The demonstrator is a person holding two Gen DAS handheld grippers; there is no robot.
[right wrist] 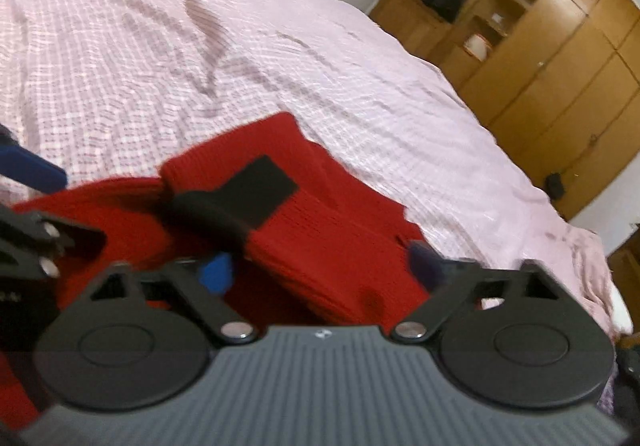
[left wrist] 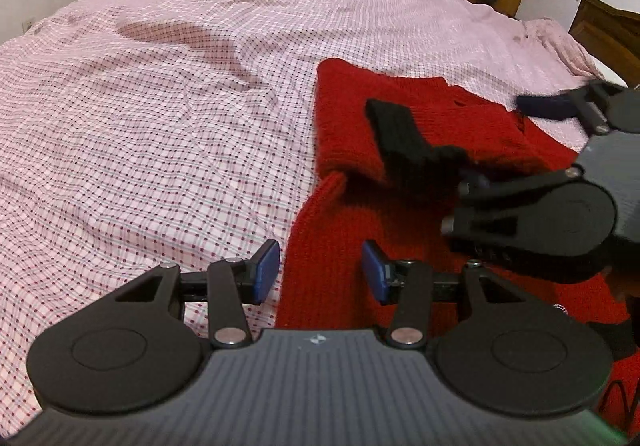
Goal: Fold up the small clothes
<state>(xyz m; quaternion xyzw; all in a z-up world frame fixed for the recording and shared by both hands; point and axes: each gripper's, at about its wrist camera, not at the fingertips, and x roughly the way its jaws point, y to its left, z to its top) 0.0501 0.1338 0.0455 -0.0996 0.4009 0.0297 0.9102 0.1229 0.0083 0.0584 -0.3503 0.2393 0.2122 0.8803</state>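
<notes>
I have a red knitted sweater (left wrist: 348, 134) lying on a bed covered by a pink checked sheet (left wrist: 160, 106), toward the right half of the left wrist view. One red sleeve with a black cuff (left wrist: 394, 134) is folded across the body of the garment. My left gripper (left wrist: 320, 266) hovers over the sweater's near left edge, its blue pads (left wrist: 266, 266) standing apart with nothing pinched; one pad is over the sheet, the other over the red knit. My right gripper (right wrist: 320, 270) reaches in from the right, rolled onto its side as the left camera sees it. Its jaws are partly apart with red knit lying between them, but the picture is blurred and I cannot tell whether the pads press on the fabric. A wooden wardrobe (right wrist: 560, 66) stands beyond the bed
</notes>
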